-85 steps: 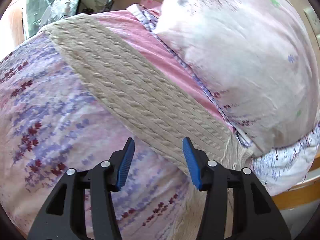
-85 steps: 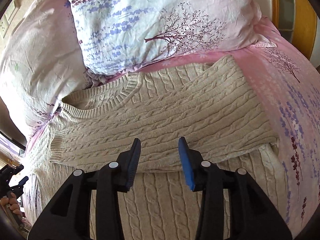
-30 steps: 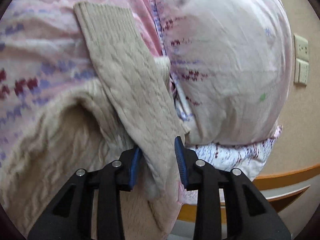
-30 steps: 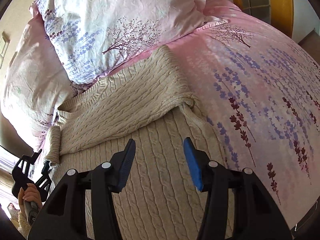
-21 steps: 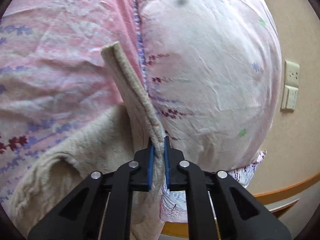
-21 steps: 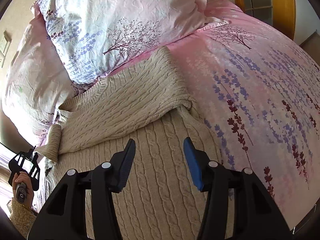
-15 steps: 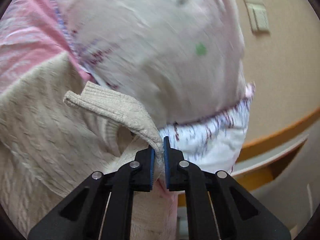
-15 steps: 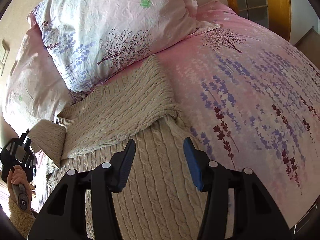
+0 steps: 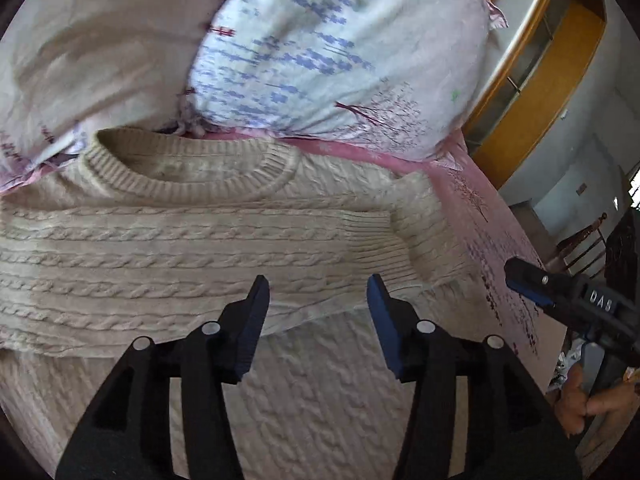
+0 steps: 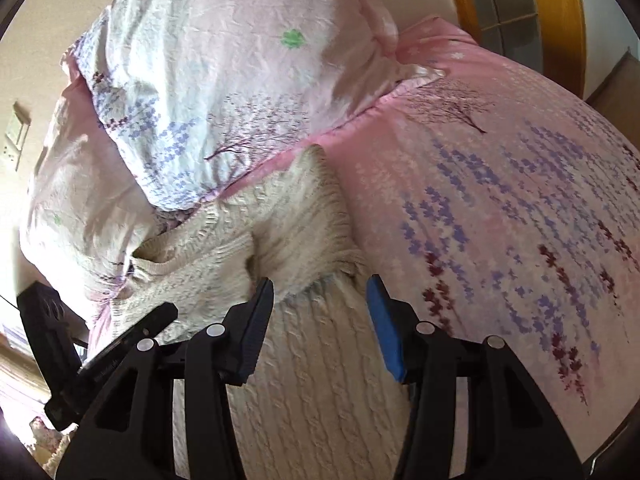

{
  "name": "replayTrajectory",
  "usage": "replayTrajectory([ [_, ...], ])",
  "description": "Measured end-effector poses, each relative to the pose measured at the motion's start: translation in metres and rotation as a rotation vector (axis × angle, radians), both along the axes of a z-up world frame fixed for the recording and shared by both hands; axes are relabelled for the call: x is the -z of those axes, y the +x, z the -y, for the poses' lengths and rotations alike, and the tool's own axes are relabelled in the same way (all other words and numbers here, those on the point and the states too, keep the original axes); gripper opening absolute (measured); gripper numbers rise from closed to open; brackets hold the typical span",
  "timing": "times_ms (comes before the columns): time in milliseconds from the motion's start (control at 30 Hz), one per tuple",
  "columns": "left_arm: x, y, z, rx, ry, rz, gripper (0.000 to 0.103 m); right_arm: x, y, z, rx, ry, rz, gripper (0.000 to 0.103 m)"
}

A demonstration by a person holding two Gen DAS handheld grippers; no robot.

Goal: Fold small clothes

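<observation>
A cream cable-knit sweater [image 9: 200, 248] lies on the pink floral bed, its neck toward the pillows. Both sleeves lie folded across the chest; the left sleeve's cuff [image 9: 376, 240] ends near the right shoulder. My left gripper [image 9: 318, 304] is open and empty just above the sweater's chest. My right gripper [image 10: 320, 304] is open and empty over the sweater's right side [image 10: 312, 360]. The right gripper also shows at the right edge of the left wrist view [image 9: 560, 292], and the left gripper at the lower left of the right wrist view [image 10: 100, 352].
Two floral pillows [image 9: 320, 52] [image 10: 224, 80] lie just beyond the sweater's neck. The pink bedspread [image 10: 500, 208] stretches to the right. A wooden headboard [image 9: 540, 92] curves behind the pillows. A wall socket [image 10: 16, 136] is at the far left.
My left gripper carried the left sleeve across the chest, let it go and opened. It now points along the sweater. The right gripper stayed open and shifted slightly.
</observation>
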State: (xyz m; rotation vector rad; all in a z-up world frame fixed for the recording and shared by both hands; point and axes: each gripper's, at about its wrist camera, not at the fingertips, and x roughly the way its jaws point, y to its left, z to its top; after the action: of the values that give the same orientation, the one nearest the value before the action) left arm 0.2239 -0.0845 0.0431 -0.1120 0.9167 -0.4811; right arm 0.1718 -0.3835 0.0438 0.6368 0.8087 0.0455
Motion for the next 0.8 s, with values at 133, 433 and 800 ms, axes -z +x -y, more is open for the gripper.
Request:
replayTrajectory([
  [133,-0.001,-0.023,-0.080,-0.177,0.046,-0.018,0.051,0.011,0.030,-0.023,-0.101,0.101,-0.036,0.040],
  [433,0.022,-0.101,-0.212,-0.441,0.163,-0.135,0.049,0.041,0.067,-0.055,-0.173,0.085,-0.160,0.028],
  [800,0.036,-0.123,-0.215,-0.429,0.133,-0.167,0.049,-0.029,0.069,-0.081,-0.183,-0.182,0.135,0.009],
])
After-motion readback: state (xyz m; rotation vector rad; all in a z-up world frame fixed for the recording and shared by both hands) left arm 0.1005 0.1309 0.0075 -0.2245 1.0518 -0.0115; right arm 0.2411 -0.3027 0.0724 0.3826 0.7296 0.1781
